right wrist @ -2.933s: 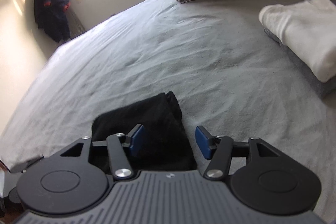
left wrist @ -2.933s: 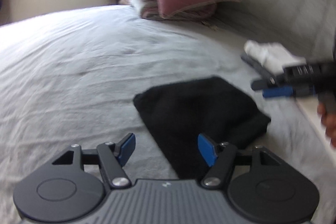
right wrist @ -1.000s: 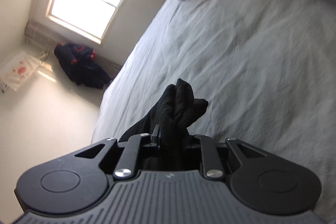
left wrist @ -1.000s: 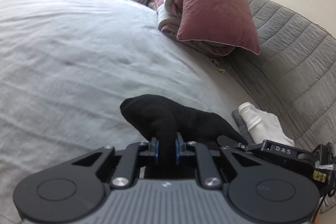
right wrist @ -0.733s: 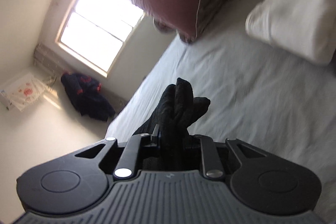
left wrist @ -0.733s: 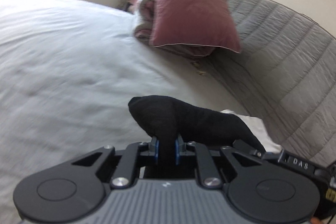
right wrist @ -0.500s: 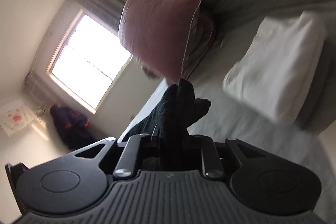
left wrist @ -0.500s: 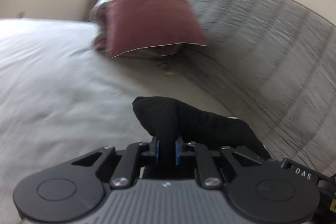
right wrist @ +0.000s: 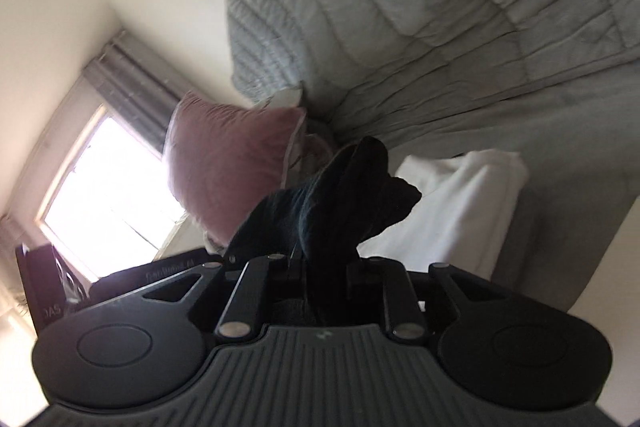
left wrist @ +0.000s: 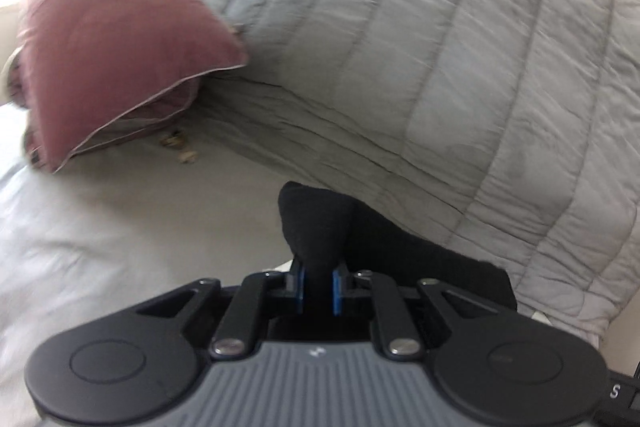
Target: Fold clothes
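A folded black garment (left wrist: 320,227) is carried off the bed between both grippers. My left gripper (left wrist: 318,287) is shut on one bunched end of it, its blue pads pressing the cloth. The rest of the garment trails to the right, toward the other gripper. In the right wrist view my right gripper (right wrist: 326,279) is shut on the other end of the black garment (right wrist: 344,203), which bulges up above the fingers. Beyond it lies a folded white garment (right wrist: 452,203) on the grey bedding.
A pink pillow (left wrist: 116,55) leans on folded bedding at the head of the bed. A grey quilted cover (left wrist: 440,59) rises behind and to the right. The pale sheet (left wrist: 100,239) stretches left. A bright window (right wrist: 104,187) shows in the right wrist view.
Both grippers have swung with the black garment away from the open sheet toward the quilted cover and the white garment. The right wrist view has tilted strongly. Both grips are unchanged.
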Demonstrator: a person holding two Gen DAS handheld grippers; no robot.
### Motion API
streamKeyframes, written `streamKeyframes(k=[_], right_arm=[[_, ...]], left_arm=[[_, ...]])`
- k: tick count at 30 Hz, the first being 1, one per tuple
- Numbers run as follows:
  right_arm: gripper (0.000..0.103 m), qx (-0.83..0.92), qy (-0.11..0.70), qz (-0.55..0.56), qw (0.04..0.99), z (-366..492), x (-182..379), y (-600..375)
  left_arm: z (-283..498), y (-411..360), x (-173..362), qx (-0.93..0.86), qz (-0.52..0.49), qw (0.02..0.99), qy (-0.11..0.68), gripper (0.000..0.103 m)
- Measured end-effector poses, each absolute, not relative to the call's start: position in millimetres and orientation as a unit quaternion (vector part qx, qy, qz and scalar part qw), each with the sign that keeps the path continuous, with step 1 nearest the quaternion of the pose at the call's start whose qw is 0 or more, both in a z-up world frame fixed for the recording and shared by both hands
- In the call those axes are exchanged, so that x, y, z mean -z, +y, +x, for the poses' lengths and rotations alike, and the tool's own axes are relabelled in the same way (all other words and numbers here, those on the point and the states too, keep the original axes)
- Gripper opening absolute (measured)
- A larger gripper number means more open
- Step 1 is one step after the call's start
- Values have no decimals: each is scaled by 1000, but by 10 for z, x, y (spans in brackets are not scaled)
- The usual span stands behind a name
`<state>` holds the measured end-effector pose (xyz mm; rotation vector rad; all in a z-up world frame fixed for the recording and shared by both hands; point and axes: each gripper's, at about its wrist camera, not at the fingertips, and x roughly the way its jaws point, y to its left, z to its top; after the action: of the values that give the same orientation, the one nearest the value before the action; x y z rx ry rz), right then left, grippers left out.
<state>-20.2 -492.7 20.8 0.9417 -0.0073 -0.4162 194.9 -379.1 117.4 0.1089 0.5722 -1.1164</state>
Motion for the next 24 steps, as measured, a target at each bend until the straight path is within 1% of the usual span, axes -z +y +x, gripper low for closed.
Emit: streamKeyframes(k=[5,14,15,16,17,18,19,21,24], right_arm=[[20,237,-14,411,880,-227,-231,-4837],[20,273,24,376,885,-40,-94,-4822],[21,285,30,375,882,-36,-86,-4825],[22,297,36,376,877,-34,-79,-4828],[34,307,40,385,869,-49,-77,-4834],[55,318,44,395,861,-67,-76,-4842],[61,324,37,403,855,-103,-79,-4842],[62,334,21,400,853,-157,-111,-4825],[62,347,-7,342,873,-190,-215,-4734]], left_arm=[[2040,-4112,-1116,560,95,785,247,12],[2063,-4662,-870,583,210,760,196,13],[2088,-4718,-814,575,216,764,198,14],[2113,-4771,-758,566,221,769,200,18],[2137,-4794,-707,556,221,776,199,21],[2159,-4789,-669,544,215,786,197,28],[2186,-4783,-649,531,205,798,197,35],[2239,-4730,-659,507,177,821,194,40],[2307,-4539,-743,499,106,838,194,39]])
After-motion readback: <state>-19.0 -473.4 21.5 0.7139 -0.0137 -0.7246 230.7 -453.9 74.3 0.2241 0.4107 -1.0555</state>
